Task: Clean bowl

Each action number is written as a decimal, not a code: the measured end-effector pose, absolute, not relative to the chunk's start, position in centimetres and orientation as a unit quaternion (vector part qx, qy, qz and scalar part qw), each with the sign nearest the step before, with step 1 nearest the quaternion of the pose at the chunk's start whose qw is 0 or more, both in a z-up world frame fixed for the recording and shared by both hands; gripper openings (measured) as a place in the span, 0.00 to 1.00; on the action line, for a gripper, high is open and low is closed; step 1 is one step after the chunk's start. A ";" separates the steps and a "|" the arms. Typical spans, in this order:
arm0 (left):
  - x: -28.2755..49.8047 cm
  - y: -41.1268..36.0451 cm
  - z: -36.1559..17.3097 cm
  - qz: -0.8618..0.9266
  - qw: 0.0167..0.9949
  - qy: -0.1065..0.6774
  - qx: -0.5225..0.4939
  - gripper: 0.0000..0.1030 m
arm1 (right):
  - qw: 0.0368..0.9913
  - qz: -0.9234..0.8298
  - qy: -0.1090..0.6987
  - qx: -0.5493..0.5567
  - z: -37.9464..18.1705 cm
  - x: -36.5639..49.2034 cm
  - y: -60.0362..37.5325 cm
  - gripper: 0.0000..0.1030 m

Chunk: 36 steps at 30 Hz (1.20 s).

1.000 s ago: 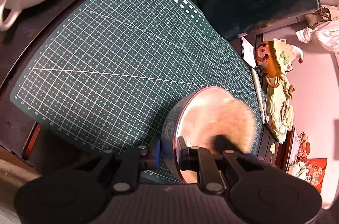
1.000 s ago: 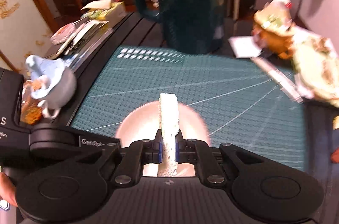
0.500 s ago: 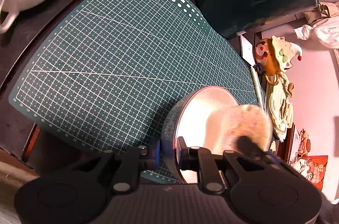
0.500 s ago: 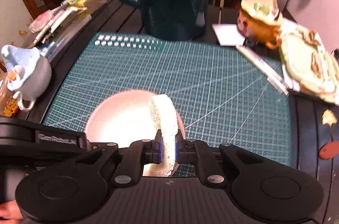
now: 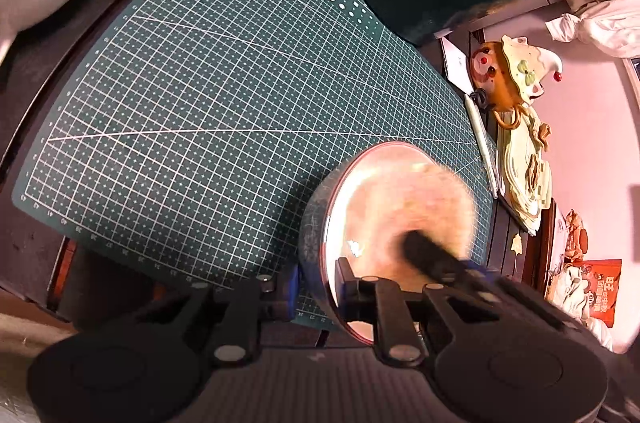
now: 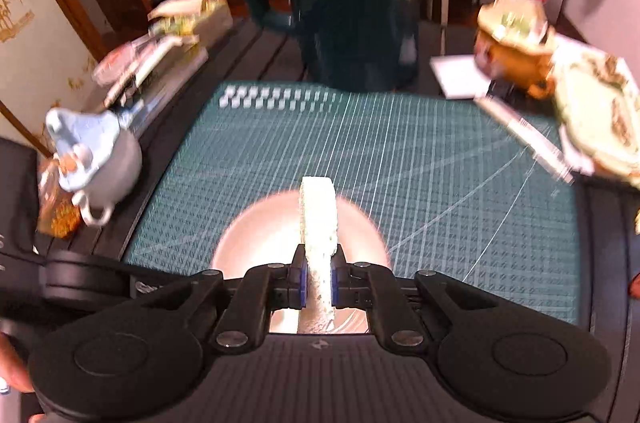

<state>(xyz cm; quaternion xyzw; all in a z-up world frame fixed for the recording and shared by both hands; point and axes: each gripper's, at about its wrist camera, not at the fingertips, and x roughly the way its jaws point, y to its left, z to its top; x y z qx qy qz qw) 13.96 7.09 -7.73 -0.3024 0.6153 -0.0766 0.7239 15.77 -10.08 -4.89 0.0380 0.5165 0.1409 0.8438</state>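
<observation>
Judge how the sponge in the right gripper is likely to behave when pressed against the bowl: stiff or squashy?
Probably squashy: the sponge looks porous and narrows where the right gripper pinches it. Likely light, since that pinch alone holds it upright over the bowl. It would probably bend under scrubbing pressure rather than scrape.

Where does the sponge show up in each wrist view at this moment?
Left wrist view: the sponge is a pale blur inside the bowl, lower right, ahead of the right gripper reaching in; the left gripper pinches the bowl's rim.
Right wrist view: sponge stands on edge at lower centre, clamped in the right gripper, over the bowl.
Shared landmark: the green cutting mat.
</observation>
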 end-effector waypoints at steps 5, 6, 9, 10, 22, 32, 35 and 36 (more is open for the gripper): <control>14.1 7.1 -7.8 -0.079 0.723 0.615 -0.305 0.16 | 0.831 0.138 0.537 0.054 -6.7 16.4 -10.2 0.09; 14.1 7.1 -7.8 -0.079 0.723 0.615 -0.305 0.16 | 0.831 0.134 0.538 0.049 -6.7 16.4 -10.2 0.09; 14.1 7.1 -7.8 -0.080 0.722 0.615 -0.307 0.17 | 0.834 0.112 0.539 0.019 -6.6 16.2 -10.0 0.09; 14.0 7.1 -7.8 -0.080 0.723 0.614 -0.307 0.17 | 0.838 0.106 0.536 0.010 -6.3 16.0 -10.0 0.09; 14.1 7.1 -7.9 -0.082 0.720 0.615 -0.309 0.17 | 0.882 0.101 0.461 0.000 -1.1 14.2 -11.4 0.09; 14.1 7.1 -8.0 -0.082 0.721 0.615 -0.310 0.17 | 0.841 0.129 0.525 0.016 -5.9 16.0 -10.1 0.09; 14.1 7.0 -8.0 -0.082 0.721 0.615 -0.309 0.17 | 0.841 0.115 0.528 0.004 -6.1 16.0 -10.1 0.09; 14.2 7.1 -7.9 -0.083 0.721 0.615 -0.307 0.17 | 0.843 0.108 0.526 -0.007 -5.8 15.9 -10.1 0.09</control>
